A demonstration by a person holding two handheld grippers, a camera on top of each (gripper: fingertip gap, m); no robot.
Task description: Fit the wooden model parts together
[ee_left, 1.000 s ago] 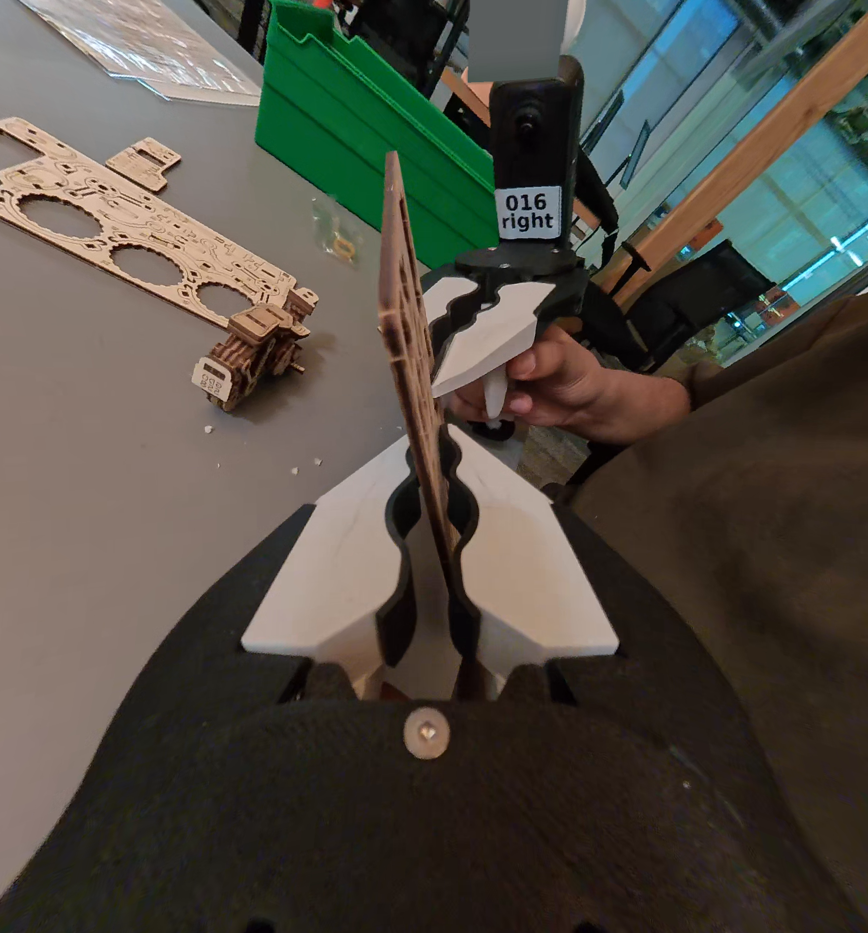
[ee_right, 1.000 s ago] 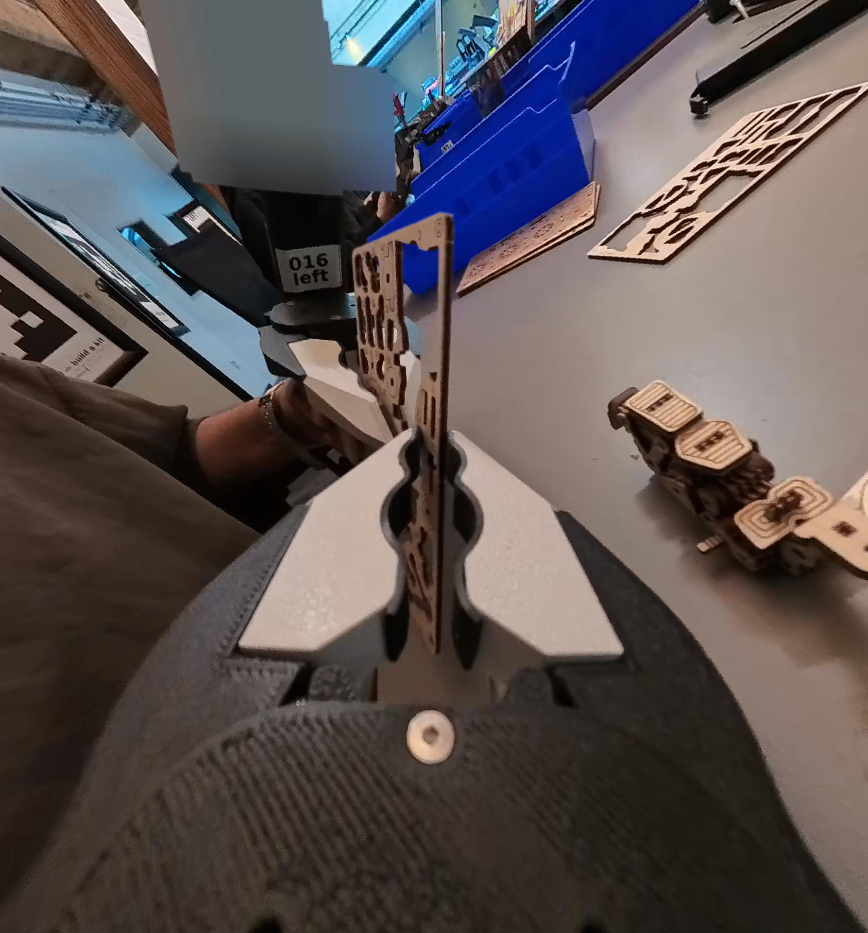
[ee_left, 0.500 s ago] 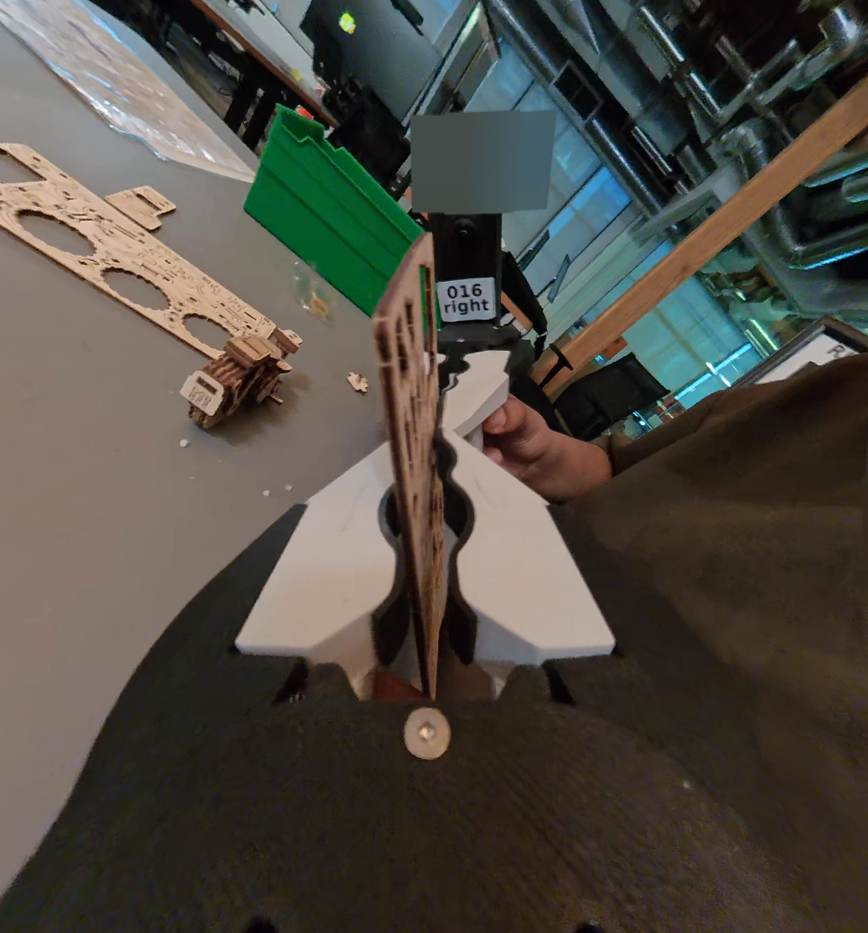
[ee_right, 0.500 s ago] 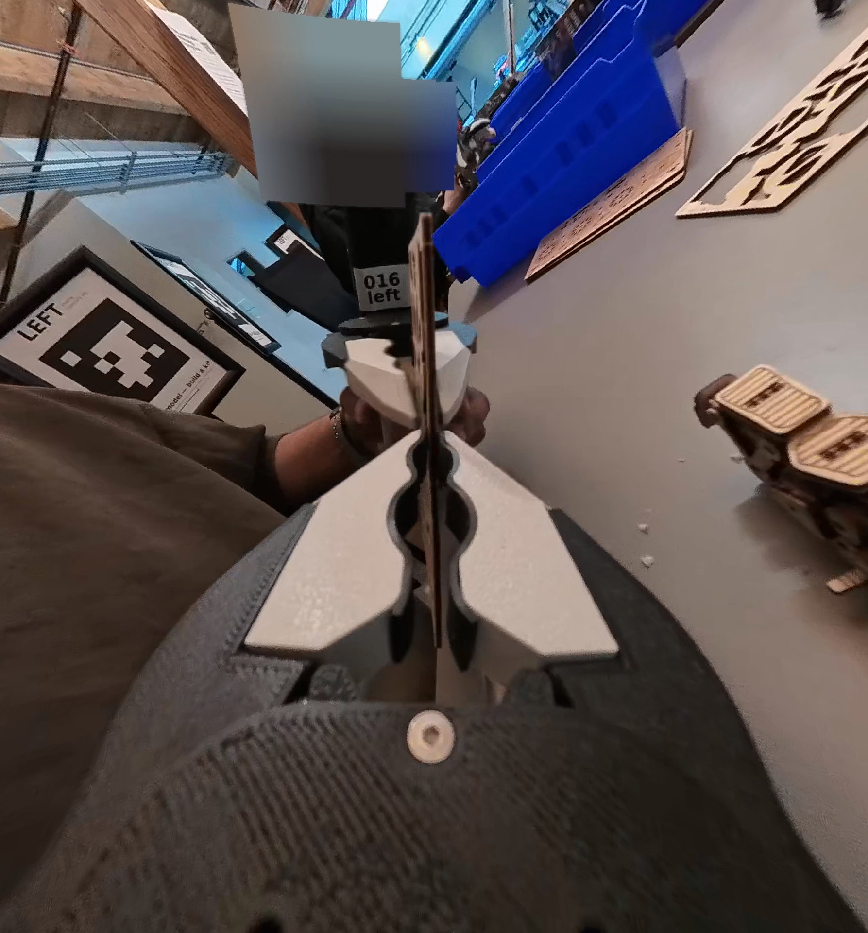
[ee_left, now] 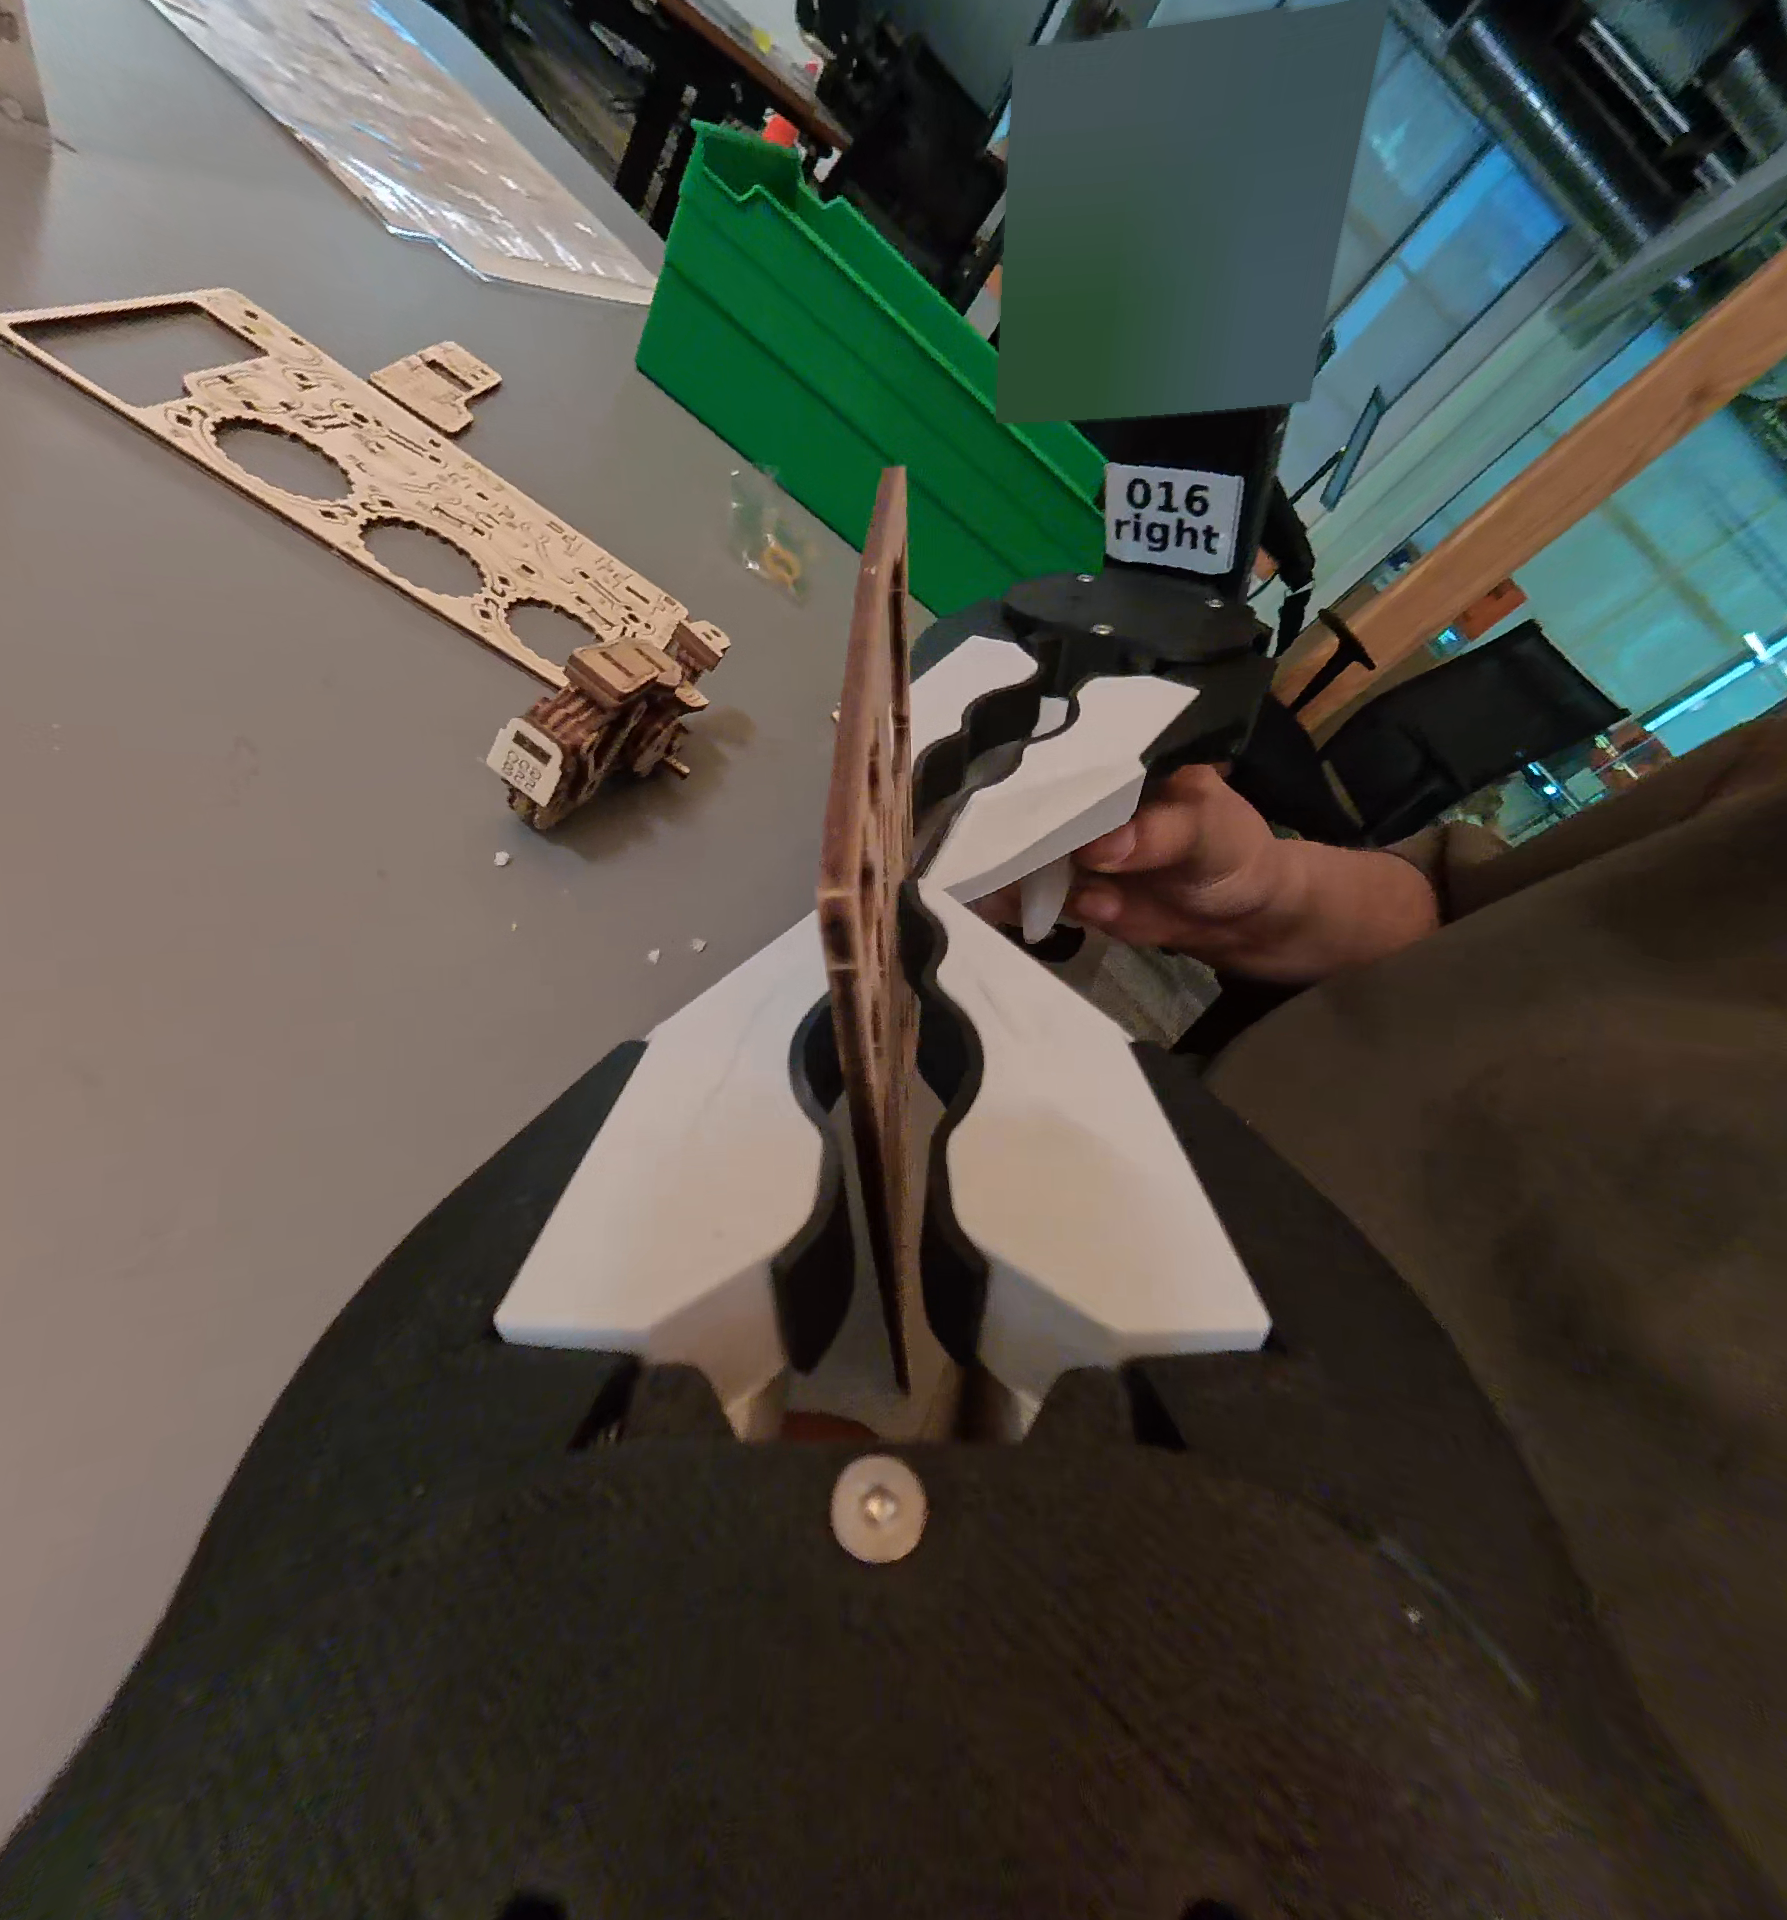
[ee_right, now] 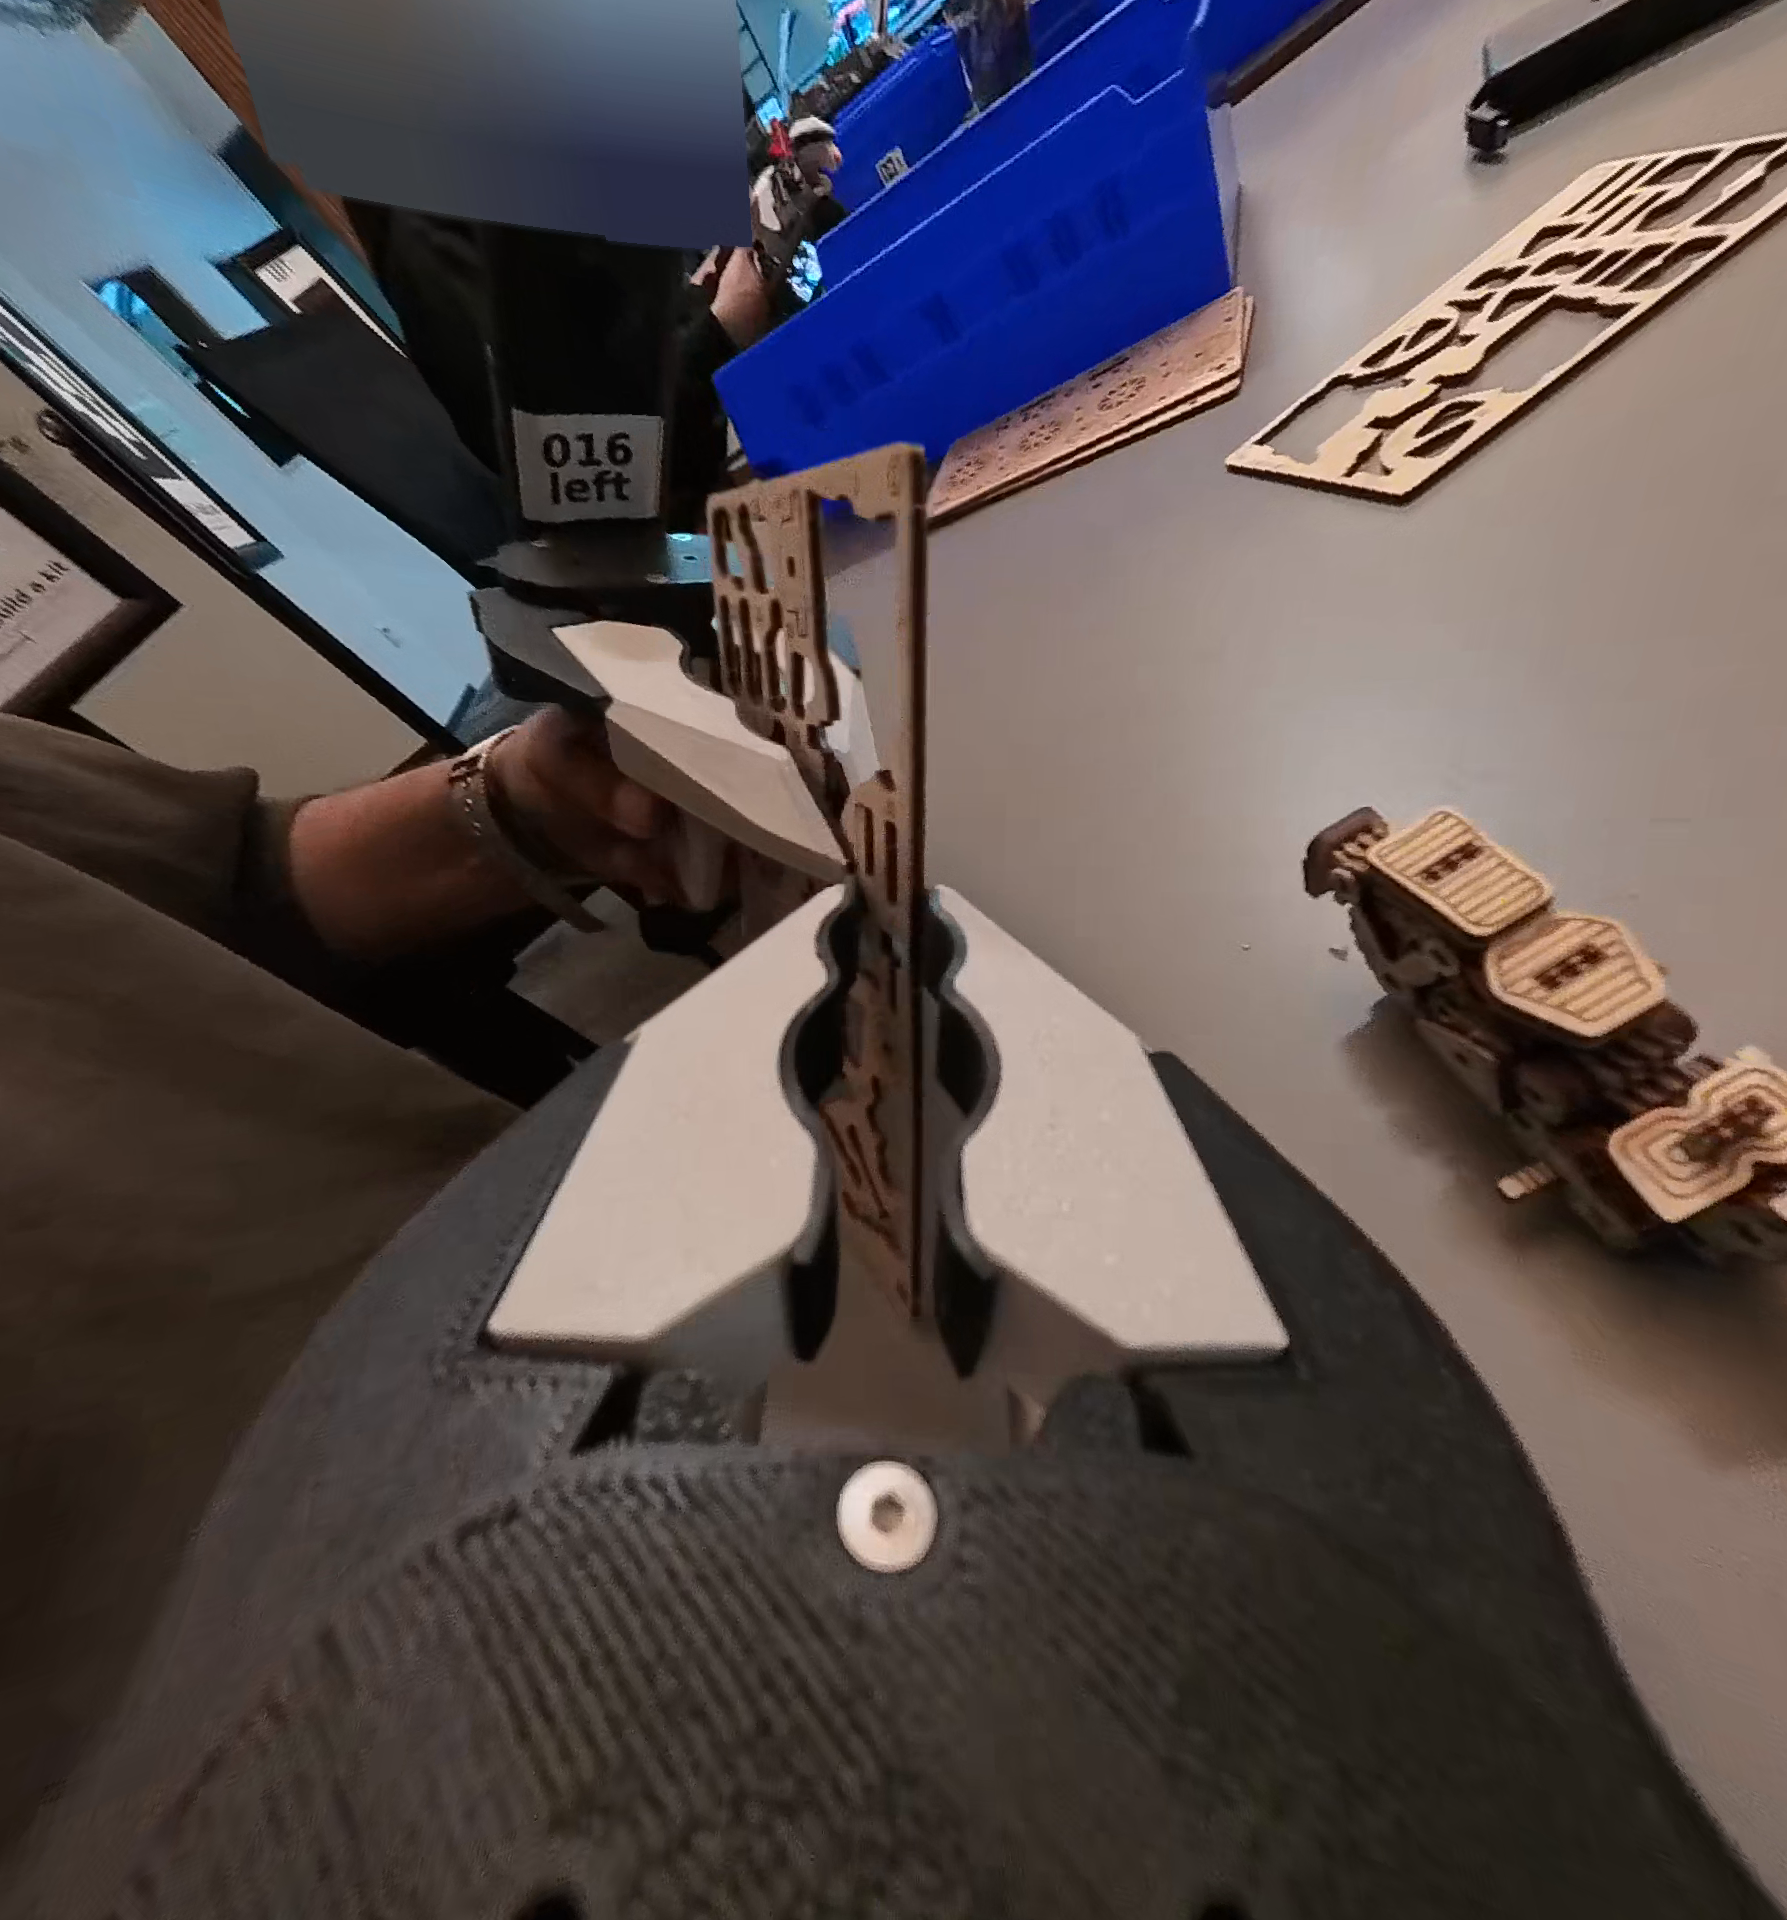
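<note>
A thin laser-cut wooden sheet [ee_left: 873,727] stands on edge above the grey table, held from both ends. My left gripper [ee_left: 873,920] is shut on its near end. My right gripper [ee_right: 889,914] is shut on the same sheet [ee_right: 904,675] from the opposite side. Each gripper shows in the other's view, the right gripper [ee_left: 936,857] and the left gripper [ee_right: 847,862], tip to tip along the sheet. A partly built wooden model [ee_left: 598,738] lies on the table to the left of the sheet, and it also shows in the right wrist view [ee_right: 1533,1018].
A punched-out wooden sheet [ee_left: 349,488], a small loose part [ee_left: 437,379] and a small clear bag [ee_left: 769,530] lie near a green bin [ee_left: 847,384]. Blue bins [ee_right: 993,281], a stack of sheets [ee_right: 1097,416] and another punched-out sheet [ee_right: 1554,301] lie further off. A person's brown sleeve fills one side. The grippers are tip to tip, or close to it.
Both grippers tipped upward with the sheet half a second ago and have come back down. The sheet has turned slightly in view. Both grips are unchanged.
</note>
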